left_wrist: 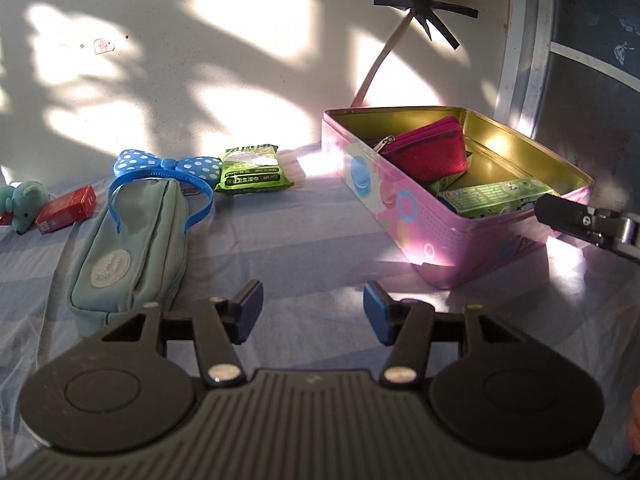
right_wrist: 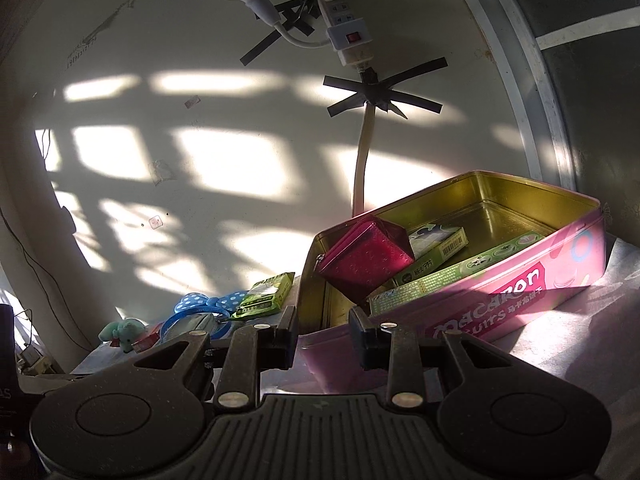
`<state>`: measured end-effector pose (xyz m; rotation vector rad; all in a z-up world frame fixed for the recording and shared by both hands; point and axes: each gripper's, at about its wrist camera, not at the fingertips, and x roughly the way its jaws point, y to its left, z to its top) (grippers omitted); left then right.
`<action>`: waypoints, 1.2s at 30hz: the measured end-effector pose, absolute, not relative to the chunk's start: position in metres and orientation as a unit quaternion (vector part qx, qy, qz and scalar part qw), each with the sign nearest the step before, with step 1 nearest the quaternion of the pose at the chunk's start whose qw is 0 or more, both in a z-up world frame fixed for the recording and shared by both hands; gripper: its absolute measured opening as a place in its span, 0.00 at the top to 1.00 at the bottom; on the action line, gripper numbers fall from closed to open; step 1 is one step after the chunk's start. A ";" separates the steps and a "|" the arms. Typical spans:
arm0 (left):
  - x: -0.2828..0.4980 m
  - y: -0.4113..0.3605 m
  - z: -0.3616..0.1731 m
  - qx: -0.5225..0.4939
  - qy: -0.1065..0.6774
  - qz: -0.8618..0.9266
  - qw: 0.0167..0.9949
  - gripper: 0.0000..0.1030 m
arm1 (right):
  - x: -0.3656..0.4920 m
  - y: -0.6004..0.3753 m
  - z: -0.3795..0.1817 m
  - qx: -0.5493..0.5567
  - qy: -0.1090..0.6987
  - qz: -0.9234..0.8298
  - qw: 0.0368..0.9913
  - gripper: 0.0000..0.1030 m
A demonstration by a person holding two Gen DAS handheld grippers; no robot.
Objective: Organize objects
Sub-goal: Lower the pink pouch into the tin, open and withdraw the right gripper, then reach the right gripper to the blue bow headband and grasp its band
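Inside the pink tin (left_wrist: pixel 452 256), a red pouch (left_wrist: pixel 428 152) and green boxes (left_wrist: pixel 492 200) are already sitting; pencil case (left_wrist: pixel 132 248), headband (left_wrist: pixel 168 172), wipes (left_wrist: pixel 252 172) are waiting outside. Both the left gripper (left_wrist: pixel 313 312) and right gripper (right_wrist: pixel 322 336) are hovering with jaws apart, holding nothing.

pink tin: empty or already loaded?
Partly loaded. The pink tin has no lid on and holds a magenta pouch plus green boxes; some bare floor remains.

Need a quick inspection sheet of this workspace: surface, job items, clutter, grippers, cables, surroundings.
Surface: blue striped cloth, sunlit patches.
Job's things: pink tin open, holding a magenta pouch and green boxes; outside it, teal pencil case, blue polka-dot headband, green wipes pack, red box, teal plush.
Clutter: nothing seen.
Grippers: left gripper open, empty; right gripper open at the tin's corner.
Cables: power strip and cord taped to the wall.
Surroundings: white wall.
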<state>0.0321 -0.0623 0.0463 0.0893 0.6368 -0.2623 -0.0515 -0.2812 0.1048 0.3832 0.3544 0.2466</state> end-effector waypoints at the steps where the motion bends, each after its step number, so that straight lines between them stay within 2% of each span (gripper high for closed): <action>1: 0.031 -0.058 0.045 0.042 0.313 -0.125 0.941 0.44 | -0.052 -0.277 0.104 0.186 0.177 0.124 0.959 0.71; 18: 0.028 -0.001 0.032 0.018 0.316 -0.079 0.945 0.44 | -0.046 -0.225 0.101 0.154 0.209 0.166 0.951 0.71; 25: 0.031 0.045 0.023 0.002 0.308 -0.029 0.951 0.44 | -0.032 -0.190 0.097 0.126 0.229 0.199 0.944 0.71; 31: 0.043 0.096 0.016 -0.008 0.280 0.063 0.958 0.44 | 0.004 -0.153 0.091 0.118 0.258 0.233 0.930 0.71; 36: 0.048 0.131 0.006 -0.079 0.273 0.077 0.956 0.44 | 0.059 -0.128 0.080 0.144 0.286 0.233 0.918 0.71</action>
